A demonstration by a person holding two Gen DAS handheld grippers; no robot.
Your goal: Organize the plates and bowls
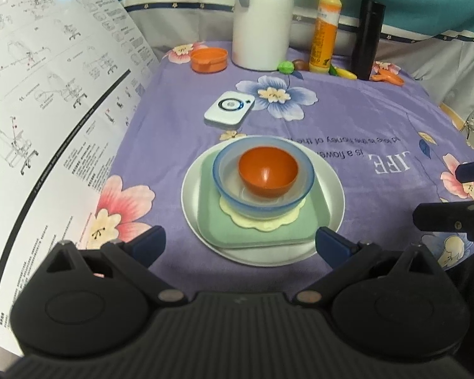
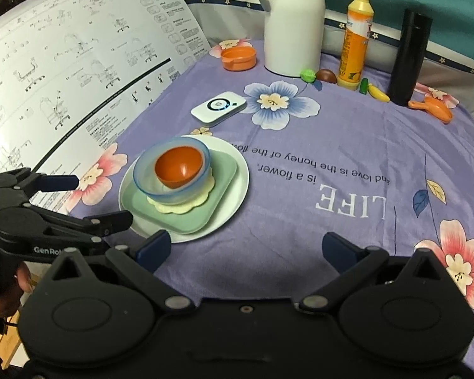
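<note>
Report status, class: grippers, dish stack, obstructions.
Left gripper open, empty; right gripper open, empty. Orange bowl in blue bowl, on plates. Nothing blocking.

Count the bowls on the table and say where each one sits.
2. The orange bowl sits inside the blue translucent bowl, which rests on a cream scalloped mat atop the green square plate and white round plate. None seems hidden.
</note>
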